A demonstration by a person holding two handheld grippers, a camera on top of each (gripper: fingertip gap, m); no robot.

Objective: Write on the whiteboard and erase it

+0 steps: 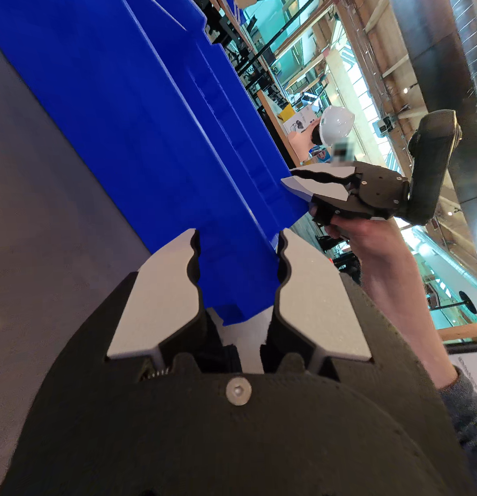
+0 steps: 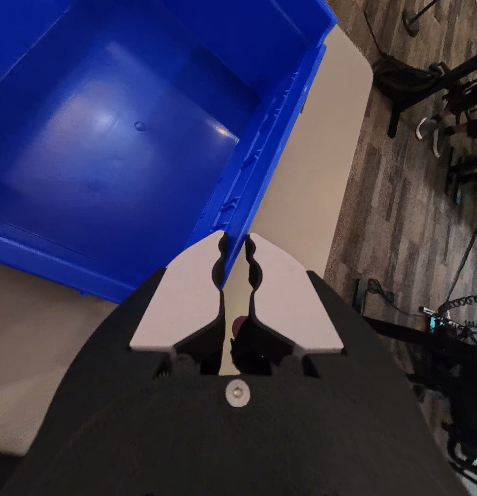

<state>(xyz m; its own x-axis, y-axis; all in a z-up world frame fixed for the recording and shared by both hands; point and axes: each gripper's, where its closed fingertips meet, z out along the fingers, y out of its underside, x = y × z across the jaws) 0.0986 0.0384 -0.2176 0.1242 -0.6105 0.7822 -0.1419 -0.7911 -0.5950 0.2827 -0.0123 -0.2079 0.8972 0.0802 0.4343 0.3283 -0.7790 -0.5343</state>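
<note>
Left gripper (image 1: 237,236) is standing wide open, gripping nothing, a large glossy blue plastic bin (image 1: 130,134) showing beyond its pads. Right gripper (image 2: 236,236) is nearly closed, a narrow gap left, nothing between its 2 pads, hovering over the bin's rim above the beige tabletop (image 2: 312,161). Can't spot the whiteboard in either view. No legible writing.

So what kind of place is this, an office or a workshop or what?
Probably a workshop or lab in a large open building: a blue bin on a pale table, exposed timber beams, a white hard hat, and cabled gear on the floor.
</note>
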